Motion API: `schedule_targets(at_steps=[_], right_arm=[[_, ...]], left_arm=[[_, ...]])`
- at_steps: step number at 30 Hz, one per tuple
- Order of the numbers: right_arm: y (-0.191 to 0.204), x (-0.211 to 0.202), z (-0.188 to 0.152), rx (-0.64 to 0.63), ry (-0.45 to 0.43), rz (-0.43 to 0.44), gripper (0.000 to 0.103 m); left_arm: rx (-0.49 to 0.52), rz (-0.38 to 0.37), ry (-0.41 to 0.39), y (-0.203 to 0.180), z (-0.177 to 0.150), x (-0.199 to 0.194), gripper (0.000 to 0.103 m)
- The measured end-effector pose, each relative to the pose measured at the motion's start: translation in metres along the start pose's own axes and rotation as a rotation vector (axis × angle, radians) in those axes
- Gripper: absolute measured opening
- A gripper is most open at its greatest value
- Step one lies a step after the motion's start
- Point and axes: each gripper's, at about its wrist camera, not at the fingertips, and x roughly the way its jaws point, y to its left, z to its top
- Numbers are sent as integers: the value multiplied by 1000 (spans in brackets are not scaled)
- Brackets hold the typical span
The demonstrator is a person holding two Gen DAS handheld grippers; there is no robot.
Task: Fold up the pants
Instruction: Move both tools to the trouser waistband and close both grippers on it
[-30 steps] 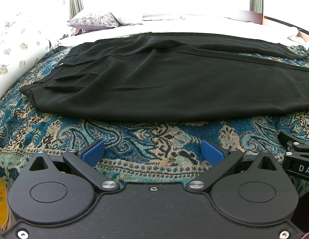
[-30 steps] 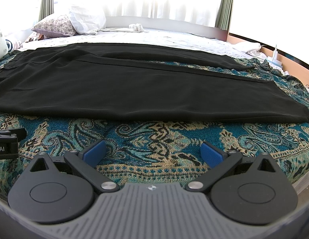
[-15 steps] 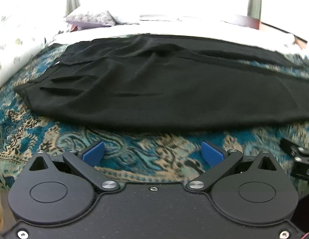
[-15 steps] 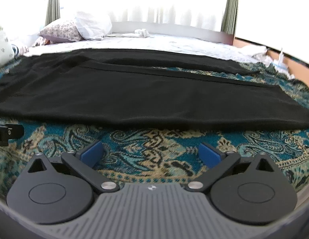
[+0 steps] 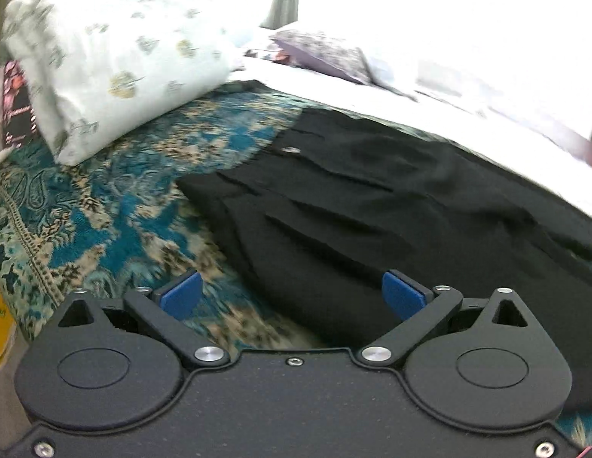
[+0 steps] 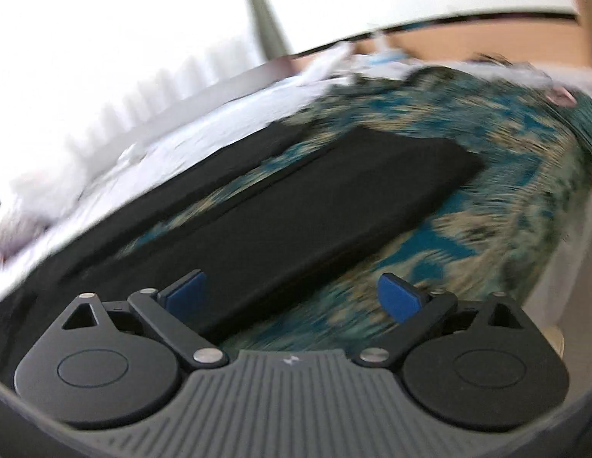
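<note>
We are holding the left tongs (image 5: 292, 294) spread wide, their blue pads (image 5: 401, 297) gripping nothing, low over the waist end of the black pants (image 5: 372, 206). The pants are lying flat on the teal paisley bedspread (image 5: 105, 221) that is covering the bed, and the waistband corner is sitting just ahead of the left pad while the right pad is hanging over the dark cloth itself. A small pale button (image 5: 289, 149) is showing near the waistband. Beside the waist end, a white pillow with a green leaf print (image 5: 116, 61) is resting on the bedspread, apart from the pants, and a purple patterned pillow (image 5: 326, 53) is lying farther back against the white sheet (image 5: 468, 110). Something yellow (image 5: 0, 320) is peeking in at the left edge, too cropped for us to tell what it is. We are holding the right tongs (image 6: 292, 295) released as well, pads (image 6: 397, 299) far apart and empty, over the other end of the pants (image 6: 296, 229). That view is tilted and heavily blurred, yet we are seeing the nearer leg running away from the left pad to its hem, which is lying square on the bedspread (image 6: 487, 236). The second leg is stretching alongside it farther back, with a strip of paisley showing between the two. The right pad is hovering over bare bedspread just beside the near leg's edge. Whether either pair of tongs is touching the cloth we cannot tell.
</note>
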Motion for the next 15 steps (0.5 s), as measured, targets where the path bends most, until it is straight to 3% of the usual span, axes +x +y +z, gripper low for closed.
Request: schedule_targets(at_steps=[3,7,13,15], right_arm=[[-31,11,11,102,-26,-32,93],[-59,27,21,195,-62,-10,87],[-80,51,40,247,-72,-86,69],[-84,58,47,262,-70,-87,67]], left_arm=[[-18,24,7,10,6,15,94],[-45,34,32,18,10,33,92],[-74,65,48,26,18,57,84],[-63,73,48,25,20,62,83]])
